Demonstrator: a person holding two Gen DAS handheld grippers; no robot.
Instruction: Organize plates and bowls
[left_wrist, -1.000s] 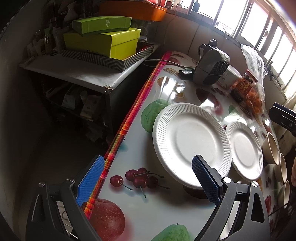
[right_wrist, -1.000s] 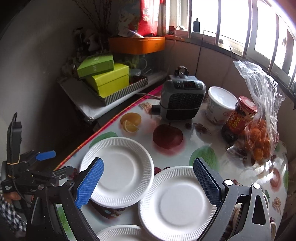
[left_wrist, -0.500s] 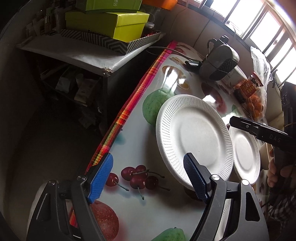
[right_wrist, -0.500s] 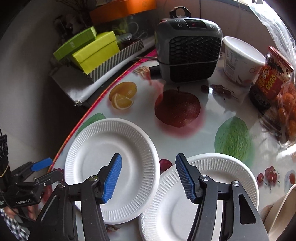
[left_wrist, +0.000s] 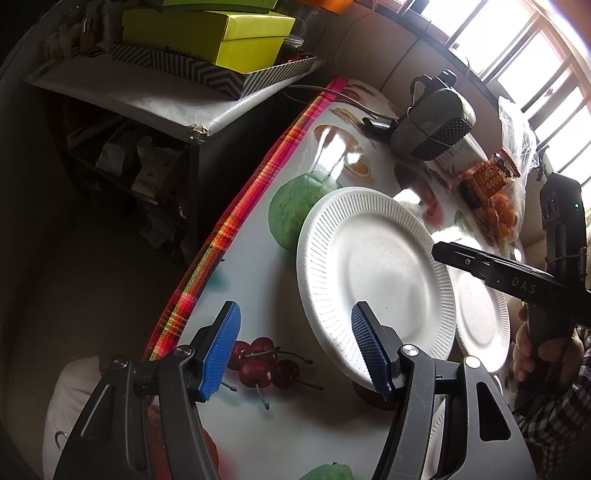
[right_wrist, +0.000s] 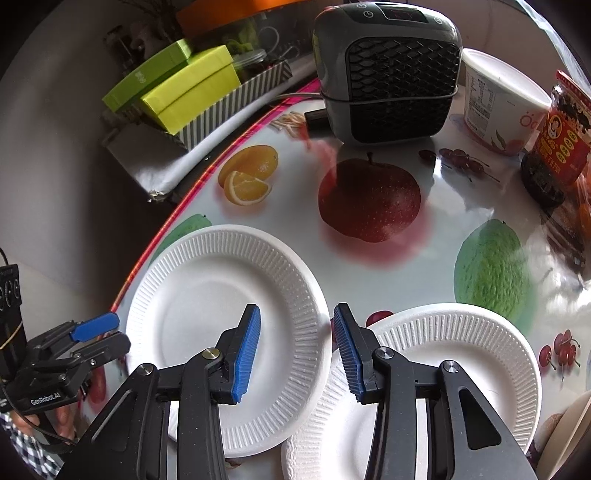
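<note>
Table w/ fruit-print cloth, plaid trim along its edge. At the back: grey mini heater, its plug & cord trailing off toward the table edge; white tub just right of the heater; red-label sauce jar beside the tub; plastic bag of oranges by the jar. Off the table, a side shelf carries a striped tray w/ lime-green boxes stacked in it. Tan bowl rim peeks in at far right edge of the right wrist view; rest of it out of frame.

Two white paper plates on the cloth. Left plate lies near the plaid edge, and its right rim overlaps the right plate. Nothing sits on either plate.

Right gripper: jaws partly open, moderate gap, holding nothing. It hangs right over the spot where the two rims overlap: left blue pad over the left plate's ribbed rim, right pad over the right plate's rim. Can't tell if the pads touch the paper.

Left gripper: jaws wider apart, empty, at the near-left side of the left plate. Its right pad is over that plate's near rim, its left pad over bare cloth by the printed cherries.
</note>
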